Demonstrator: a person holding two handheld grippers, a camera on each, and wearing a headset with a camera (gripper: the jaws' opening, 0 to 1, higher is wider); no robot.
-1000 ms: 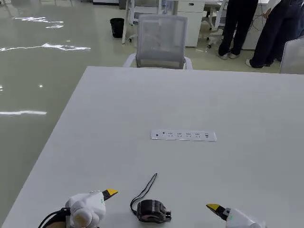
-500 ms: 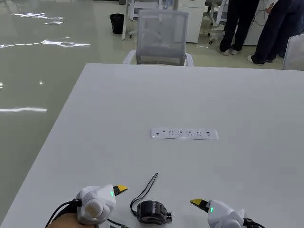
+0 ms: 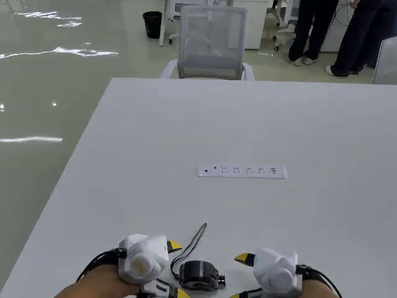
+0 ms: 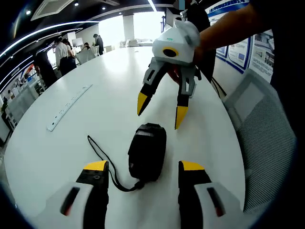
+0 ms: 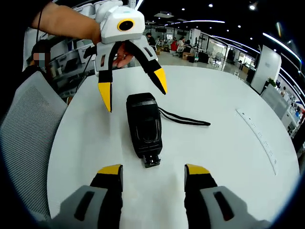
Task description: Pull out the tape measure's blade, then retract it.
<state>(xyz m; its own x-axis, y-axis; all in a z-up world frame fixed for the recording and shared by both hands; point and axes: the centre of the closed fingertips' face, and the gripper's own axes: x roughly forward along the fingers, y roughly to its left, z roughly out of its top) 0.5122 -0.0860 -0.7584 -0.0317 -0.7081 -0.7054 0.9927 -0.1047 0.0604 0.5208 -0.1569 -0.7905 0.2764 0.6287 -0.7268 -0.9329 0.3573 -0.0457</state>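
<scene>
**Left tool (image 5: 133,89) and right tool (image 4: 161,109) gape on either side of the tape measure (image 3: 198,273)**

The tape measure lies flat on the white surface (image 3: 248,118), close to its near edge and between the two tools. It has a stubby black case with rounded corners. A small tab (image 5: 151,162) sits at the end facing the right tool. A thin black cord (image 3: 189,245) trails off the case and runs away from the person in a loose line.

Each tool points at the case from its own side, with the yellow-tipped jaws well apart and touching nothing. In each gripper view the case sits in line with the gap between that tool's jaws, just ahead of the tips.

Beyond the case the surface stretches wide and bare. A white power strip (image 3: 242,171) lies well apart toward the middle, flat and parallel to the near edge. On the left the surface's long edge drops to a glossy floor (image 3: 56,93). A grey mesh chair (image 3: 211,37) stands at the far edge, and people (image 3: 335,31) stand further back. The gripper views show another mesh chair (image 4: 267,133) close behind the near edge.
</scene>
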